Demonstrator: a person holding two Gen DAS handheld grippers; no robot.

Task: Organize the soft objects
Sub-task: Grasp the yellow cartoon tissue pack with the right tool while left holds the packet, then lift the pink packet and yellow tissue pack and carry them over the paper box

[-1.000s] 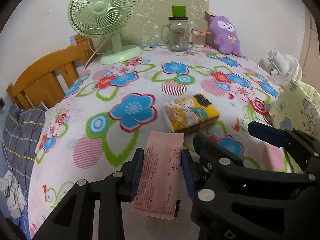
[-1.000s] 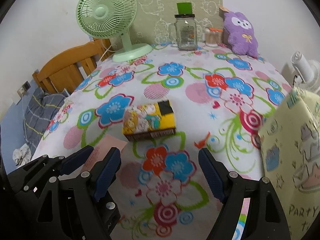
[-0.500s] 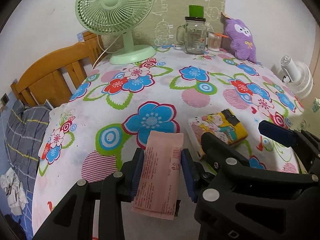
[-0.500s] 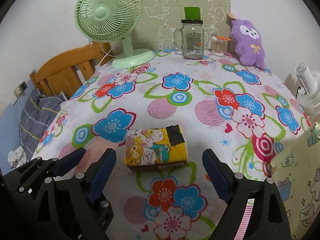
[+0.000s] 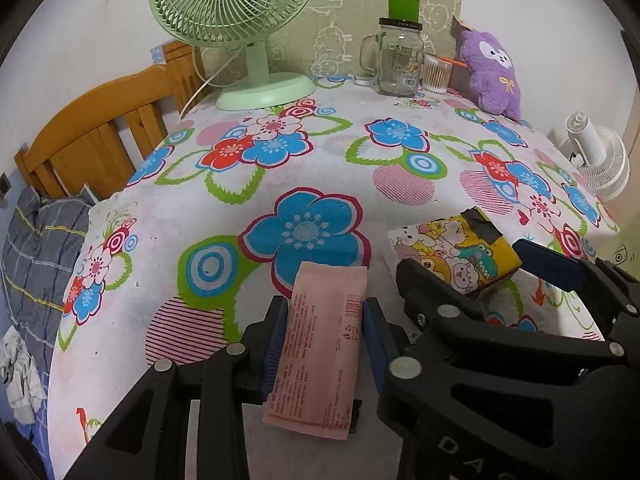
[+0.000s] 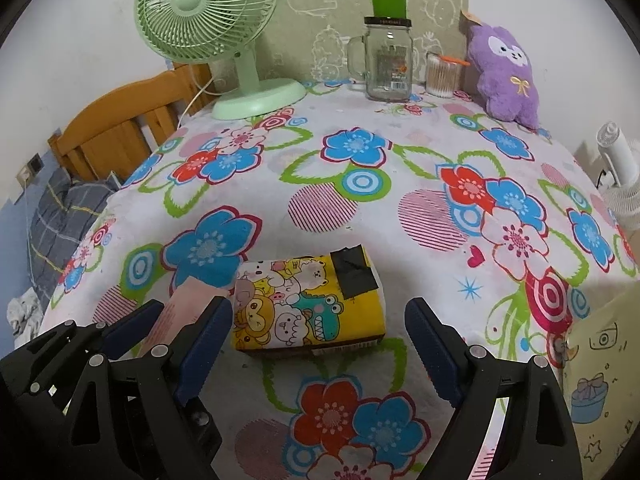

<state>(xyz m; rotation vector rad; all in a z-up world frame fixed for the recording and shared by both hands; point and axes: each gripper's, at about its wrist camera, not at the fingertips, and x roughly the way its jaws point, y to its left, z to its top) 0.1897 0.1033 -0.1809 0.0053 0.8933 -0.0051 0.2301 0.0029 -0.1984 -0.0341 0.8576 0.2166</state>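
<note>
My left gripper (image 5: 324, 332) is shut on a flat pink packet (image 5: 322, 344) and holds it over the near edge of the flowered table (image 5: 320, 160). A yellow cartoon tissue pack (image 6: 308, 304) lies on the table near the front; it also shows in the left wrist view (image 5: 452, 252). My right gripper (image 6: 320, 356) is open, its jaws on either side of the tissue pack's near end and a little short of it. The pink packet (image 6: 184, 300) shows at the left of the right wrist view. A purple plush toy (image 6: 508, 72) sits at the far right.
At the table's far edge stand a green desk fan (image 6: 224, 32), a glass mug jar (image 6: 388, 60) and a cup of cotton swabs (image 6: 440, 74). A wooden chair (image 5: 100, 132) stands at the left. A white fan (image 5: 600, 152) and a pale yellow gift bag (image 6: 600, 380) are at the right.
Both grippers moved left and forward over the table. The right gripper has closed in on the tissue pack, which now lies between its open jaws. The left stays shut on the packet.
</note>
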